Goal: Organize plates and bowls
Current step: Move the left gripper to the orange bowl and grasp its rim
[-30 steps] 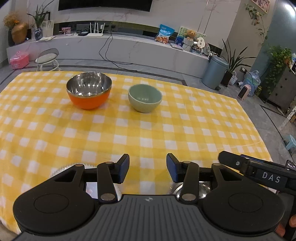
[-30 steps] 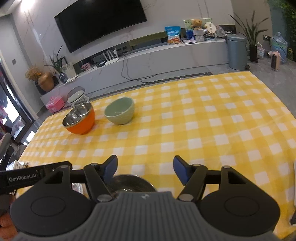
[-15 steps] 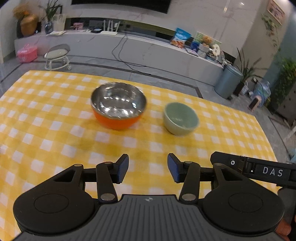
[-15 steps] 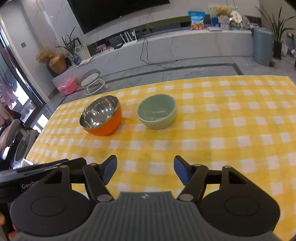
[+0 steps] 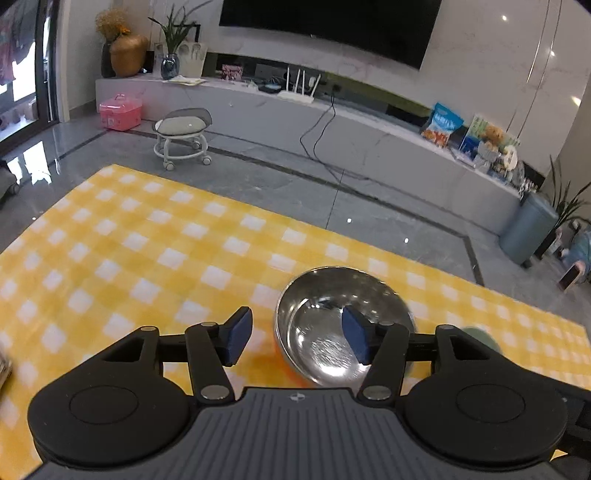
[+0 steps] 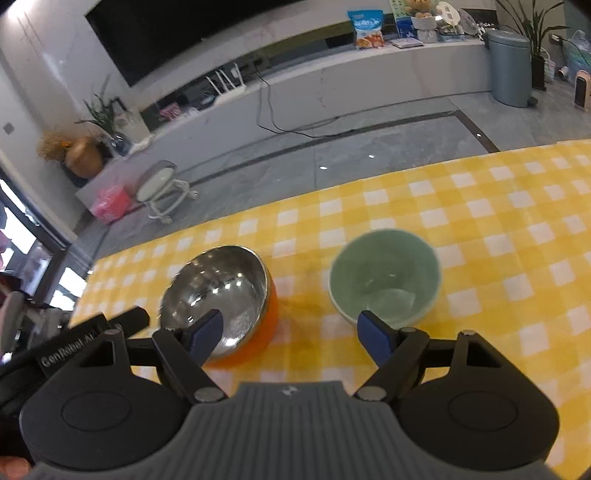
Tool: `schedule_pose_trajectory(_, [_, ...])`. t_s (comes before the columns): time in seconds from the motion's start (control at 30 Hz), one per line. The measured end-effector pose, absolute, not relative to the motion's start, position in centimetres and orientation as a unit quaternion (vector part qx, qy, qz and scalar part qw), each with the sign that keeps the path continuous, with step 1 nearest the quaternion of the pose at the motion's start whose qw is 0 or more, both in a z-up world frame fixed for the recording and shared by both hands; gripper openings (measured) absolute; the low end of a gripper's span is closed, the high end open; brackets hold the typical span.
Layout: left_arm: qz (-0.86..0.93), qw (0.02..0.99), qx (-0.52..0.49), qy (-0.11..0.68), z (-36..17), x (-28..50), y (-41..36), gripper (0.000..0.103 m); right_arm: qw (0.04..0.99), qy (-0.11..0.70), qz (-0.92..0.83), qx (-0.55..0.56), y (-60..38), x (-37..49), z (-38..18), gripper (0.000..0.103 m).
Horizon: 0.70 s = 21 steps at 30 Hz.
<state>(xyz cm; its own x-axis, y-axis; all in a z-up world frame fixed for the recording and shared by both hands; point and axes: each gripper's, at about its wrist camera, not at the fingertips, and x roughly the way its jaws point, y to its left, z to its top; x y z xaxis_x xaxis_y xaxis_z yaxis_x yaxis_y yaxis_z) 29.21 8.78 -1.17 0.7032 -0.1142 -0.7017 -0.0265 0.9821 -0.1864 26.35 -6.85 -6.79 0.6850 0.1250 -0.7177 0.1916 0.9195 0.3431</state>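
Bowls first: two of them sit side by side on the surface [image 6: 480, 206], which is covered in a yellow-and-white checked cloth. The orange bowl [image 6: 221, 299] has a shiny steel inside and an orange outside. The green bowl [image 6: 384, 275] is pale green, upright and empty. They're close to each other but not touching, with a strip of cloth between them. Both are near the far edge of the surface, the orange one on the left in the right wrist view.

Left gripper [image 5: 295, 338] has its fingers apart and spreading wider right now. Nothing is between them. Its right finger shows in front of the orange bowl's steel inside, its left finger is over bare cloth just left of the bowl. Can't tell from this view whether the right finger touches the bowl. The green bowl is barely visible there, just a blurry green sliver behind the gripper's right side.

Right gripper [image 6: 291, 338] is the same deal: fingers apart and opening, nothing pinched. Its left finger shows in front of the orange bowl's near rim, its right finger in front of the green bowl's near rim. The gap between the bowls sits about midway between the fingers.

Background stuff: grey tiled floor, a long low grey media shelf [image 5: 332, 125] with a big dark TV [image 5: 325, 26] above it, a small wheeled stool [image 5: 183, 136], a pink box [image 5: 120, 112] and a grey bin [image 6: 511, 68].
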Motion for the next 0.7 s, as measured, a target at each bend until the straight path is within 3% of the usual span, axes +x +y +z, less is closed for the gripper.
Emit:
schedule_pose_trajectory(0.13, [-0.021, 0.909, -0.082, 0.408, -3.8, 31.5, 8.6, 0.066, 0.886, 0.421, -0.036, 0.192, -6.0, 28.8, -8.3, 0.075])
schedule_pose_trajectory(0.23, [-0.021, 0.902, -0.091, 0.421, -5.2, 32.2, 9.0, 0.063, 0.879, 0.433, -0.034, 0.195, -5.9, 30.0, -9.1, 0.063])
schedule_pose_trajectory(0.37, [-0.024, 0.896, -0.09, 0.435, -6.2, 32.9, 9.0, 0.047, 0.874, 0.444, -0.029, 0.194, -5.7, 31.0, -10.0, 0.06])
schedule_pose_trajectory(0.5, [-0.03, 0.893, -0.086, 0.44, -6.5, 33.2, 8.9, 0.033, 0.865, 0.455, -0.024, 0.21, -5.9, 31.6, -10.8, 0.047])
schedule_pose_trajectory(0.57, [-0.028, 0.894, -0.086, 0.44, -6.5, 33.0, 8.8, 0.02, 0.859, 0.459, -0.016, 0.226, -6.1, 31.7, -11.2, 0.039])
schedule_pose_trajectory(0.7, [-0.036, 0.893, -0.088, 0.44, -6.6, 32.7, 8.8, 0.01, 0.854, 0.46, 0.003, 0.242, -6.1, 31.5, -11.0, 0.018])
